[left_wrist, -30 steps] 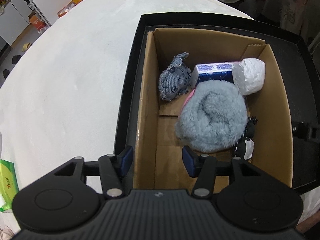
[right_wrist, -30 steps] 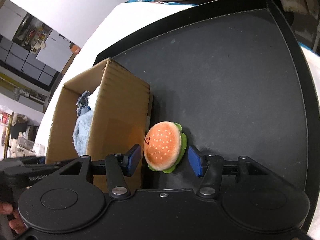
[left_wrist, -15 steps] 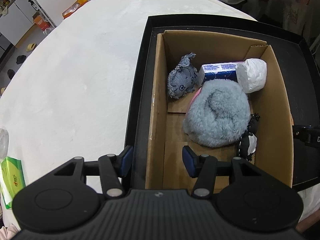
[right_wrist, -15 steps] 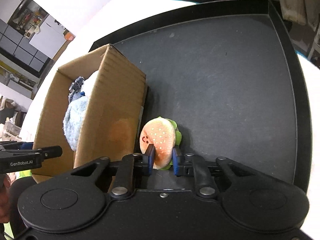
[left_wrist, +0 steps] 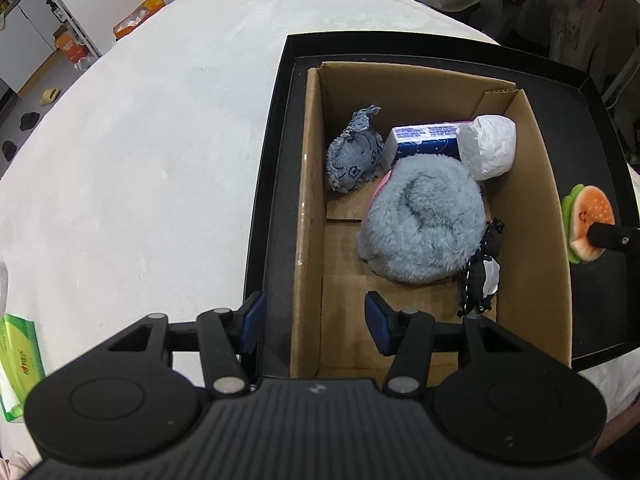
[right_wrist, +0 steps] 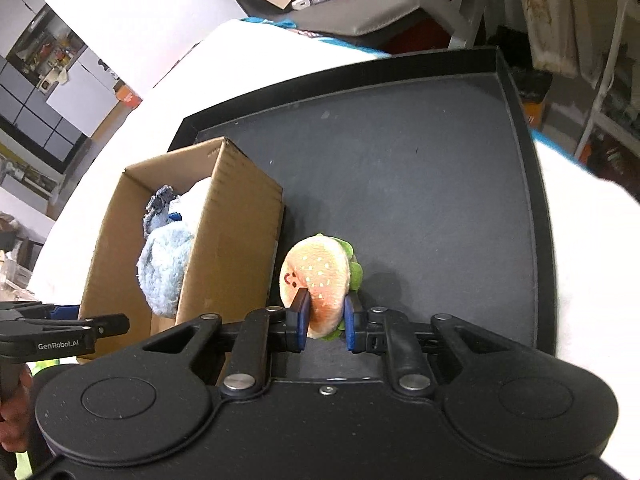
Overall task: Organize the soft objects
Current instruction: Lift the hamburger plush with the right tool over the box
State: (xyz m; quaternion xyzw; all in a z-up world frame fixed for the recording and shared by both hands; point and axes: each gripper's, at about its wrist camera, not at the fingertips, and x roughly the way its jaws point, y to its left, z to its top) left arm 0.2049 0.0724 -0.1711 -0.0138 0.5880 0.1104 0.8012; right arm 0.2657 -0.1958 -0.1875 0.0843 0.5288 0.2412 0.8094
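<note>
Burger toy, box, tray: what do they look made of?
Burger toy: plush fabric, matte, fuzzy nap; it dents where the right gripper pinches it, so probably soft stuffing.
Box: corrugated cardboard, plain brown, matte; fluting shows at a cut flap edge.
Tray: black, rigid-looking raised rim; the floor is dull and faintly speckled, perhaps felt or matte plastic, hard to tell.

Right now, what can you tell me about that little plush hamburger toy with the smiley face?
The plush hamburger toy is soft fabric: an orange-tan bun dotted with pale seeds, a small stitched smiling face and a green felt lettuce frill. It stands on edge, pinched at its lower part between the blue pads of the right gripper. It sits over the black tray, right beside the outer wall of the cardboard box; whether it touches either is unclear.
</note>
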